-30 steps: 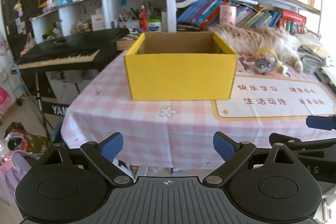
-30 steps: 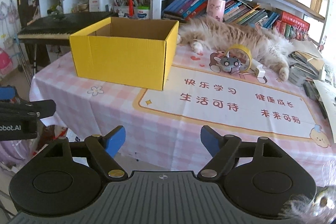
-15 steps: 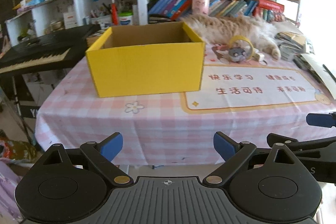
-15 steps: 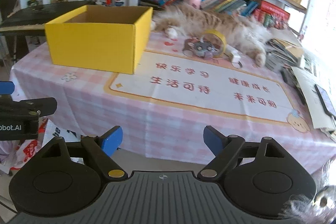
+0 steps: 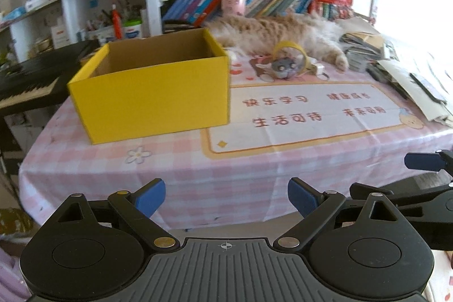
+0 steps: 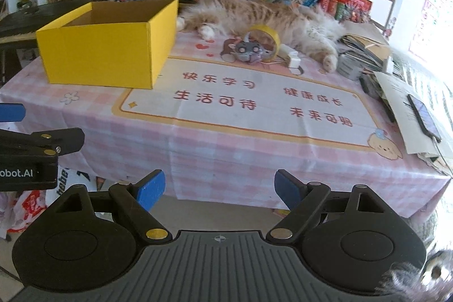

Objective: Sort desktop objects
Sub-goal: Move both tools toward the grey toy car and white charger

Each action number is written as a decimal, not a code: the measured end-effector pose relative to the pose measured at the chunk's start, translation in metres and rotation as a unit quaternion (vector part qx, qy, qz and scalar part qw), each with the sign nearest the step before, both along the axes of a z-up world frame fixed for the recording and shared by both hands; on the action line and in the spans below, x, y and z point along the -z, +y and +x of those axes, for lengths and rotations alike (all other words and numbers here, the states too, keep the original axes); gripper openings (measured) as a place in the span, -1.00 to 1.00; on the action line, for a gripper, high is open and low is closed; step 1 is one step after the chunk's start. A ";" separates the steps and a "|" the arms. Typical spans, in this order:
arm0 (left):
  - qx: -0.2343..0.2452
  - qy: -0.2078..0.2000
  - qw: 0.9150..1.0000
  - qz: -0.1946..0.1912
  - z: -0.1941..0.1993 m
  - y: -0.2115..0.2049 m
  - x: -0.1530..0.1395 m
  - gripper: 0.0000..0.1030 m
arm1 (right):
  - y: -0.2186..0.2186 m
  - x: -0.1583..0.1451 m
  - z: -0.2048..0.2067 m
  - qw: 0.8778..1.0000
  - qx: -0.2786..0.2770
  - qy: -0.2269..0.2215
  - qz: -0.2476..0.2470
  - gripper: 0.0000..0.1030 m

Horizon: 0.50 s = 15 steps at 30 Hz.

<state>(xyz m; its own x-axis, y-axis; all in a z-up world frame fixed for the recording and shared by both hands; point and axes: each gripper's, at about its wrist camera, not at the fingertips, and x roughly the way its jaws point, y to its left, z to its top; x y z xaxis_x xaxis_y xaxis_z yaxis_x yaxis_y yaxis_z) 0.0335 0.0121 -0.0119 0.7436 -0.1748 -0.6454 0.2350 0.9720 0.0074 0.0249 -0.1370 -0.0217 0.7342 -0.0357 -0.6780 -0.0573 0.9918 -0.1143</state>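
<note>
Two grippers, both held off the near edge of the desk (image 5: 254, 169), side by side. Left gripper (image 5: 226, 196) wide open, blue pads far apart, holding nothing. Right gripper (image 6: 219, 187) wide open too, nothing between its blue pads. In the left wrist view, the right gripper poking in from the right edge; in the right wrist view, the left gripper poking in from the left edge.

On the desk, a pink checked cloth (image 6: 226, 149) with a white mat (image 6: 254, 101) on top, red writing across the mat. On the left part of the desk, a yellow cardboard box (image 5: 153, 92), open at the top, brown inside, nothing to see in it from here. One corner of the box sitting on the mat's edge.

Farther back, past the mat, a roll of yellow tape (image 6: 264, 40) standing on its edge. Right in front of the tape and touching it, a small grey toy with big eyes (image 6: 249, 50). Just to the right of the tape, a small white plug (image 6: 293, 60).

Behind these, a fluffy orange cat (image 6: 269, 19) lying stretched out along the back of the desk, one paw near the plug. On the right side, a messy pile of papers and books (image 6: 365, 50), with a phone (image 6: 424, 115) lying on paper near the edge.

Behind the desk, shelves full of books (image 5: 254, 2). To the left, a black keyboard piano (image 5: 25, 78).
</note>
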 end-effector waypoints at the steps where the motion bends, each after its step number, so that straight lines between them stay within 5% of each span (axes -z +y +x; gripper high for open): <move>1: 0.006 -0.002 1.000 0.001 0.000 -0.003 0.000 0.85 | -0.002 0.000 0.000 1.000 0.005 0.000 0.000 0.61; 15: 0.049 -0.018 0.999 0.007 0.011 -0.032 -0.006 0.85 | -0.028 -0.003 0.004 0.999 0.042 -0.006 0.006 0.62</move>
<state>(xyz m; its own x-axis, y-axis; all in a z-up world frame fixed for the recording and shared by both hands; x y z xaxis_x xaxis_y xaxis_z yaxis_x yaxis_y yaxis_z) 0.0443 -0.0201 -0.0062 0.7468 -0.2387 -0.6208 0.3277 0.9443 0.0311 0.0288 -0.1650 -0.0182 0.7366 -0.0900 -0.6703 0.0284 0.9943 -0.1024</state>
